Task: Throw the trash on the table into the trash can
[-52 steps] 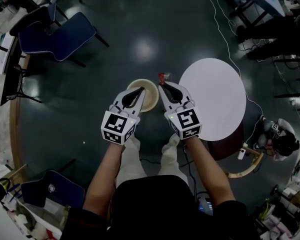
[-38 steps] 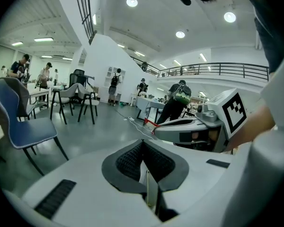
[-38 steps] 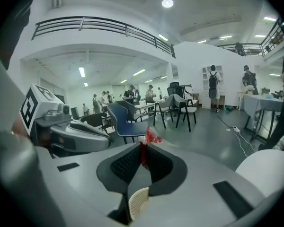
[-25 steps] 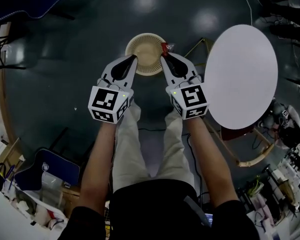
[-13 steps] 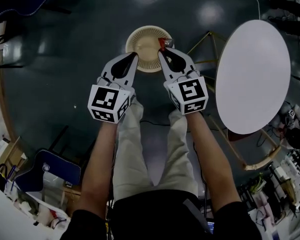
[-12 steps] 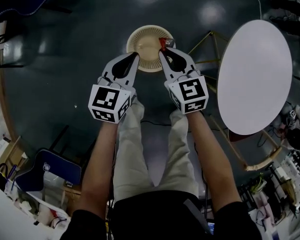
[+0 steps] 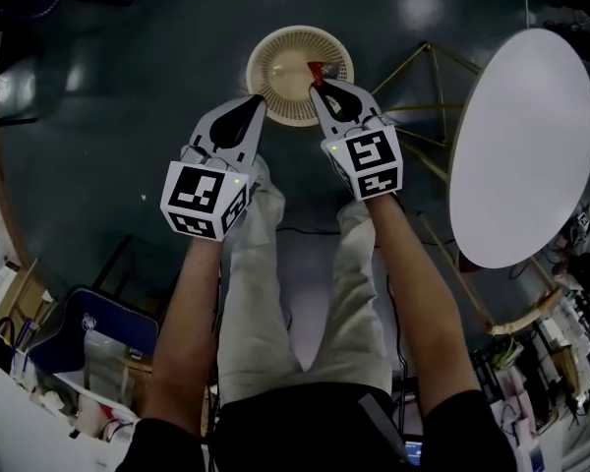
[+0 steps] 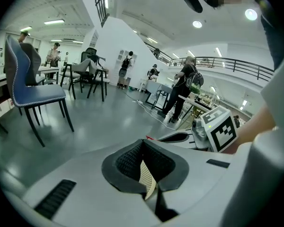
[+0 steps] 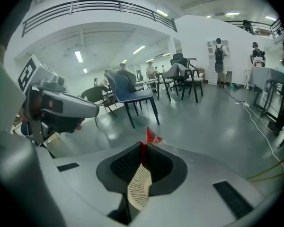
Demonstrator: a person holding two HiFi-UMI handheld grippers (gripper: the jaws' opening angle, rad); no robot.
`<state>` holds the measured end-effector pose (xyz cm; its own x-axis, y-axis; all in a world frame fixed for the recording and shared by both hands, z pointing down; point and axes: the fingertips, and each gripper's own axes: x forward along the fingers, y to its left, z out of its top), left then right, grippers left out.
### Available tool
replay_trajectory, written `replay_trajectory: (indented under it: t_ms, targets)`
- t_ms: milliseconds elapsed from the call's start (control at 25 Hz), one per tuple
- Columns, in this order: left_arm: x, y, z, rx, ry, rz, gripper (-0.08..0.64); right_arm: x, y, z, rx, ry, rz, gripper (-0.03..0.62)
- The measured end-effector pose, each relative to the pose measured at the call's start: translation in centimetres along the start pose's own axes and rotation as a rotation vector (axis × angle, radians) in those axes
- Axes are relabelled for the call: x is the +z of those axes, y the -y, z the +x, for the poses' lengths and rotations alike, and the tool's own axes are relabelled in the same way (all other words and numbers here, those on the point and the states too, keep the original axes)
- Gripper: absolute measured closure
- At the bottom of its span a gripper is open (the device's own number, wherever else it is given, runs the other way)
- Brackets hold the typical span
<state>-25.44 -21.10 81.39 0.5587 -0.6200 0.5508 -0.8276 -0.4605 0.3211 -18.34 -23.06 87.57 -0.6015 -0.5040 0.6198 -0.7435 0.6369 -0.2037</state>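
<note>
A round beige trash can (image 7: 293, 59) stands on the dark floor in front of the person's legs. My right gripper (image 7: 316, 84) is shut on a small red wrapper (image 7: 315, 69), which pokes out past its tips above the inside of the can. The right gripper view shows the same red wrapper (image 9: 152, 136) pinched between the closed jaws of the right gripper (image 9: 142, 148). My left gripper (image 7: 255, 100) is shut with nothing in it, its tip at the can's near left rim. In its own view the left gripper (image 8: 142, 143) has its jaws pressed together.
A round white table (image 7: 526, 146) on a wooden frame stands to the right of the can. A blue chair (image 7: 106, 330) sits at the lower left, and clutter lines the bottom edges. Chairs (image 8: 32, 85) and standing people (image 8: 184, 86) fill the room beyond.
Both grippers have come down closer to the trash can. The red wrapper now hangs over the can's opening instead of its near right rim. The jaws look the same.
</note>
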Motion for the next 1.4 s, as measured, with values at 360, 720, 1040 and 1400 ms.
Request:
replay_trajectory:
  t_ms: [360,720,1040,1400]
  targets:
    - [-2.1,-0.6,0.0,-0.019,-0.034,0.010,0.546,-5.4,0.6,4.1,0.020,-0.115,-0.030,0.549]
    - [-3.3,-1.2,0.1,-0.026,-0.050,-0.010,0.546,-10.5,1.2,7.2,0.016,-0.224,0.013,0.549]
    - [-4.6,-0.8,-0.1,-0.052,-0.076,-0.013,0.546,-12.8,1.5,8.5,-0.002,-0.271,0.037,0.549]
    - [-5.5,-0.5,0.0,-0.066,-0.092,-0.029,0.546,-13.9,1.0,8.2,0.011,-0.282,0.061,0.509]
